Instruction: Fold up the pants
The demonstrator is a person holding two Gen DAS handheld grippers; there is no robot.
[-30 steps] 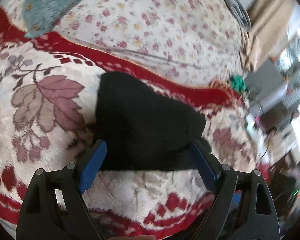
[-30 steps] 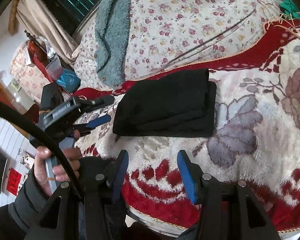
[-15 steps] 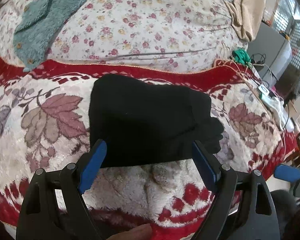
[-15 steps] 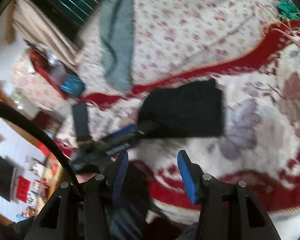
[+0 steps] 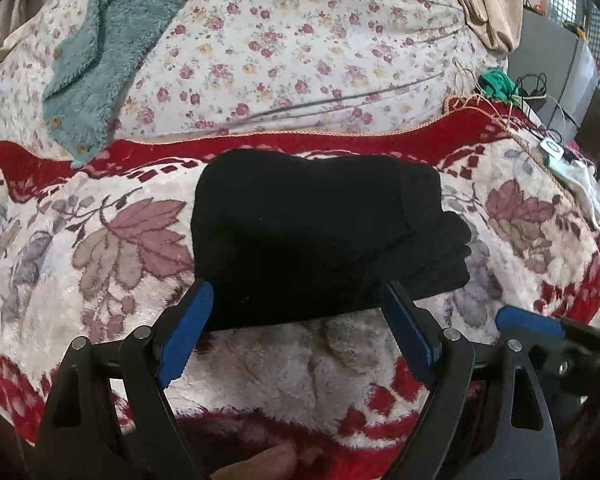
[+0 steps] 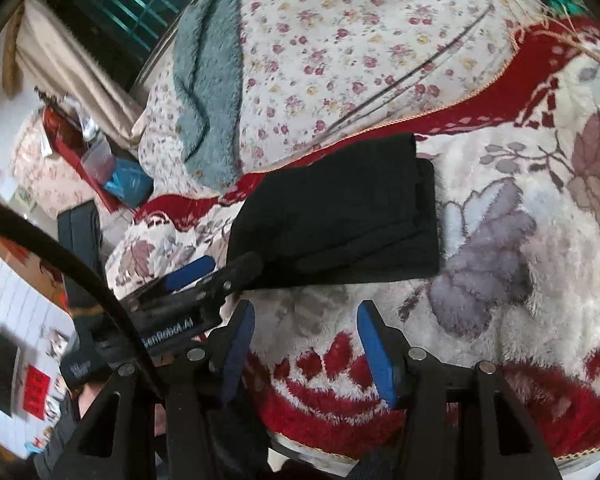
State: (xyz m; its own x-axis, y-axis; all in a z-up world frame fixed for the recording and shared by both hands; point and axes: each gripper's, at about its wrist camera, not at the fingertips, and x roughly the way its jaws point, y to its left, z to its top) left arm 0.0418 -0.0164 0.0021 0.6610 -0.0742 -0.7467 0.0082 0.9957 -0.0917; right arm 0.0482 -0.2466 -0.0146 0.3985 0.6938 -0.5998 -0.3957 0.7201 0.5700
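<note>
The black pants [image 5: 312, 236] lie folded into a compact stack on the red and cream floral blanket [image 5: 112, 248]. My left gripper [image 5: 298, 326] is open and empty, its blue pads level with the stack's near edge, just in front of it. In the right wrist view the folded pants [image 6: 344, 216] lie ahead, and my right gripper [image 6: 306, 342] is open and empty, a little short of them. The left gripper [image 6: 204, 280] shows there at the stack's left near corner. The right gripper's blue pad [image 5: 528, 322] shows at the lower right of the left wrist view.
A teal fleece garment [image 5: 112, 44] lies on the flowered quilt [image 5: 300, 52] behind the pants. Cables and a white device [image 5: 552, 148] sit off the bed's right side. Furniture and clutter [image 6: 88, 160] stand left of the bed.
My left gripper has swung right along the stack's near edge and squared up to the pants. My right gripper has shifted a little; both stay open.
</note>
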